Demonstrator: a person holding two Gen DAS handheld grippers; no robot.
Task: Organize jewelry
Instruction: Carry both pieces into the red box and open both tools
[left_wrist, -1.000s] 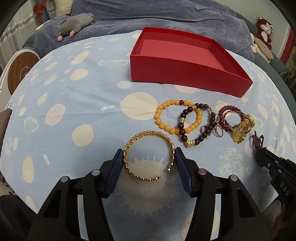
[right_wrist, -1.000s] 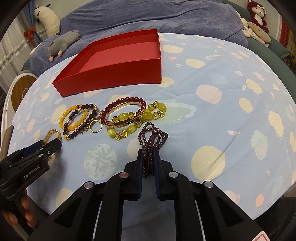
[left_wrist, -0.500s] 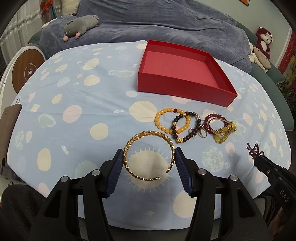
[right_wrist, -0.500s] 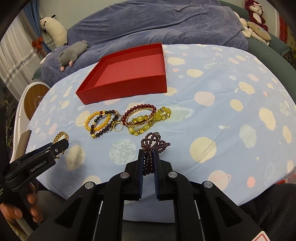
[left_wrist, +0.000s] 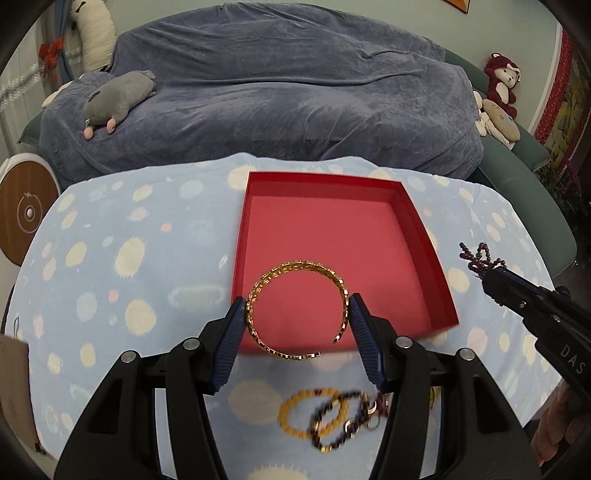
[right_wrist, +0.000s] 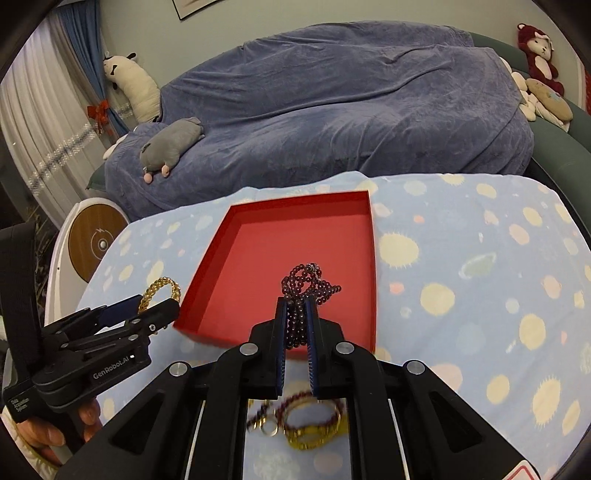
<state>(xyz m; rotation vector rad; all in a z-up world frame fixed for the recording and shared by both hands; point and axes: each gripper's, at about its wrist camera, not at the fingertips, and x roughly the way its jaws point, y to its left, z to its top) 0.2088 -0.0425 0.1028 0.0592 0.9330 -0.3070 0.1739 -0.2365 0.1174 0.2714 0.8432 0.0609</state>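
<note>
Left wrist view: left hand-held gripper (left_wrist: 297, 317) stands about half open, its blue pads pressed on either side of a gold open-cuff bangle (left_wrist: 298, 309). Bangle is held flat, its gap toward the lower right, and hangs in front of the near wall of the red box (left_wrist: 424, 236). Box interior is bare. Box sits on the tabletop (left_wrist: 122, 280) under a pale blue cloth with cream spots. Below the fingers, blurred, a pile of loose bracelets (left_wrist: 332, 421) lies on the cloth: one of yellow beads, one of dark beads, some rings. At the right edge the right hand-held gripper (left_wrist: 487, 275) enters, tip closed on a dark purple bead strand (left_wrist: 476, 256), beside the box's right wall.

Right wrist view: right hand-held gripper (right_wrist: 296, 325) is nearly closed, pads pinching the dark purple bead strand (right_wrist: 306, 282), which bunches in loops above the tips. Strand appears over the red box (right_wrist: 295, 243) floor near its front wall. Left hand-held gripper (right_wrist: 147, 310) shows at lower left with the gold open-cuff bangle (right_wrist: 160, 290) in it, just beside the box's left front corner. A hand (right_wrist: 55, 432) grips its handle. Loose bracelets (right_wrist: 303, 421) lie blurred between the finger bases. Beyond the tabletop, a grey plush toy (right_wrist: 171, 144) rests on a blue-covered sofa.
</note>
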